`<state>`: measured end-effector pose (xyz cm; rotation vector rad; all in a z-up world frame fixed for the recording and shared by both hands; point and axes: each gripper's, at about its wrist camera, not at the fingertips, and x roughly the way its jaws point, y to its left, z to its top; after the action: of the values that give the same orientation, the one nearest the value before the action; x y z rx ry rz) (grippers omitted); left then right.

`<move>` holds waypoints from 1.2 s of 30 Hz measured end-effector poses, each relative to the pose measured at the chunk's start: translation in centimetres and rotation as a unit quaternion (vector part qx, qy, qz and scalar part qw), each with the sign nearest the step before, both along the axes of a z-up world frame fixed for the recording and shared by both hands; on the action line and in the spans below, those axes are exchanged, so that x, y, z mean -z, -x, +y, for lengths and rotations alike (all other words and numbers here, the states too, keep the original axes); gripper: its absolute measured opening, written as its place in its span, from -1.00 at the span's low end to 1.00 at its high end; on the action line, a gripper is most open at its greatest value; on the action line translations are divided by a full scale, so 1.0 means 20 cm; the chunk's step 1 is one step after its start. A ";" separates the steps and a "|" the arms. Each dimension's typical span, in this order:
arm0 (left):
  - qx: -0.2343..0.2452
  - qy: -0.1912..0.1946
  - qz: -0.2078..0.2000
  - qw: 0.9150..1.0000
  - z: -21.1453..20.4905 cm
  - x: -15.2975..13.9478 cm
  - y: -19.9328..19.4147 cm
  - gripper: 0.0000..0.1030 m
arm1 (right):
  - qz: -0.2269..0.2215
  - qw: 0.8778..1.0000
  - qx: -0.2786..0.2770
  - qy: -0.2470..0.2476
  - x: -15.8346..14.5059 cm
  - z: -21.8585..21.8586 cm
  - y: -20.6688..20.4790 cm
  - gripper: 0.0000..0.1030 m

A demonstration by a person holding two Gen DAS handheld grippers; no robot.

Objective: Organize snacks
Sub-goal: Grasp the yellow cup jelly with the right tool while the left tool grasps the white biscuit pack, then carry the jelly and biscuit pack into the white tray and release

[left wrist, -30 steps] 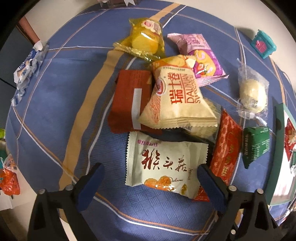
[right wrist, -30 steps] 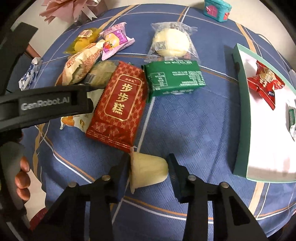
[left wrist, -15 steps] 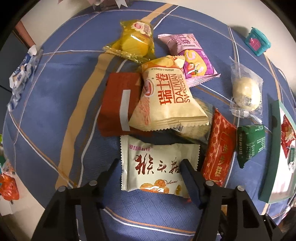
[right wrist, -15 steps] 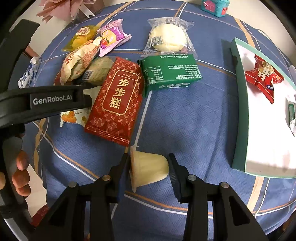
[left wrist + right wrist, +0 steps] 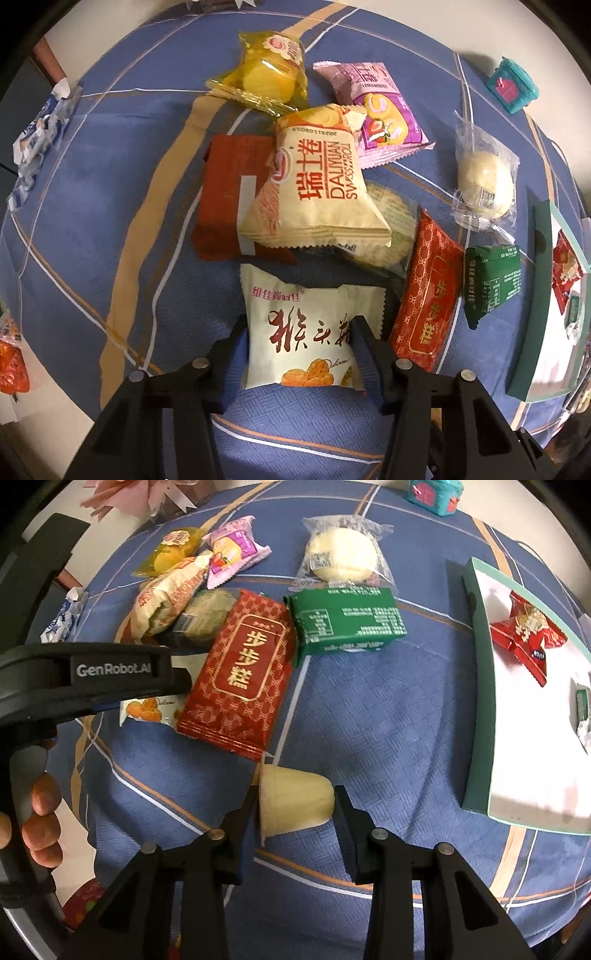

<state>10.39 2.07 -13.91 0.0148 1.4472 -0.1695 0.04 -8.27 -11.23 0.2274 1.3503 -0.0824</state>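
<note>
Two grippers: we see both clamped on snacks above the tabletop point(image 5: 388, 716).
Left gripper point(image 5: 299, 347): we find its fingers pressed against both sides of the white snack packet point(image 5: 306, 325), lower centre of the left wrist view.
Right gripper point(image 5: 295, 805): we see it squeezing the pale jelly cup point(image 5: 295, 799), lower centre of the right wrist view.
Red packet point(image 5: 238, 672): just above the cup, its lower edge touching the cup's rim.
Green packet point(image 5: 345, 622): beside the red one's upper right corner.
Green-walled tray point(image 5: 478, 686): right edge, holding a red wrapped candy point(image 5: 526, 633).
</note>
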 end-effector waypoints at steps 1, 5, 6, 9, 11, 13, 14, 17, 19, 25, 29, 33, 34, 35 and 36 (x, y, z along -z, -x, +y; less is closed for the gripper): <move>-0.002 0.001 -0.002 1.000 0.01 -0.01 0.00 0.09 | -0.002 1.000 0.000 -0.001 -0.01 0.01 -0.01 -0.24; -0.013 0.011 -0.017 1.000 0.05 -0.09 0.01 0.08 | -0.020 1.000 0.001 -0.005 -0.06 0.00 0.00 -0.24; -0.015 0.012 -0.021 1.000 0.06 -0.11 0.00 0.08 | -0.024 1.000 0.002 -0.006 -0.08 0.00 0.00 -0.24; -0.021 0.012 -0.052 0.998 0.06 -0.19 0.01 0.08 | -0.043 0.999 0.009 -0.014 -0.14 -0.03 0.02 -0.24; -0.024 0.017 -0.067 0.997 0.06 -0.24 0.02 0.08 | -0.054 0.998 0.016 -0.013 -0.18 -0.04 0.03 -0.24; -0.028 0.022 -0.080 0.996 0.06 -0.28 0.04 0.08 | -0.060 0.998 0.025 -0.015 -0.20 -0.08 0.03 -0.23; -0.030 0.023 -0.085 0.996 0.06 -0.29 0.05 0.08 | -0.061 0.998 0.030 -0.016 -0.21 -0.10 0.03 -0.24; -0.038 0.026 -0.094 0.995 0.10 -0.37 0.04 0.08 | -0.065 0.997 0.049 -0.015 -0.22 -0.15 0.03 -0.23; -0.040 0.027 -0.097 0.994 0.09 -0.38 0.05 0.08 | -0.069 0.995 0.065 -0.017 -0.24 -0.22 0.04 -0.23; -0.018 0.034 -0.104 0.994 0.00 -0.44 0.11 0.08 | -0.082 0.989 0.123 -0.014 -0.31 -0.44 0.12 -0.23; 0.010 0.033 -0.115 0.993 -0.11 -0.48 0.16 0.08 | -0.086 0.983 0.163 -0.007 -0.33 -0.58 0.18 -0.23; 0.045 0.037 -0.122 0.991 -0.25 -0.51 0.22 0.08 | -0.088 0.975 0.204 -0.005 -0.34 -0.74 0.25 -0.23; 0.055 0.037 -0.124 0.990 -0.29 -0.52 0.24 0.08 | -0.089 0.973 0.215 -0.005 -0.34 -0.78 0.27 -0.23; 0.063 0.037 -0.125 0.989 -0.32 -0.52 0.25 0.08 | -0.089 0.970 0.226 -0.006 -0.34 -0.82 0.30 -0.23; 0.073 0.038 -0.127 0.988 -0.37 -0.53 0.27 0.08 | -0.090 0.967 0.237 -0.007 -0.34 -0.86 0.32 -0.23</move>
<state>5.04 -5.31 -3.38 0.0779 1.1845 -0.3323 -6.28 -25.49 -4.40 0.5539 1.0943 -0.4431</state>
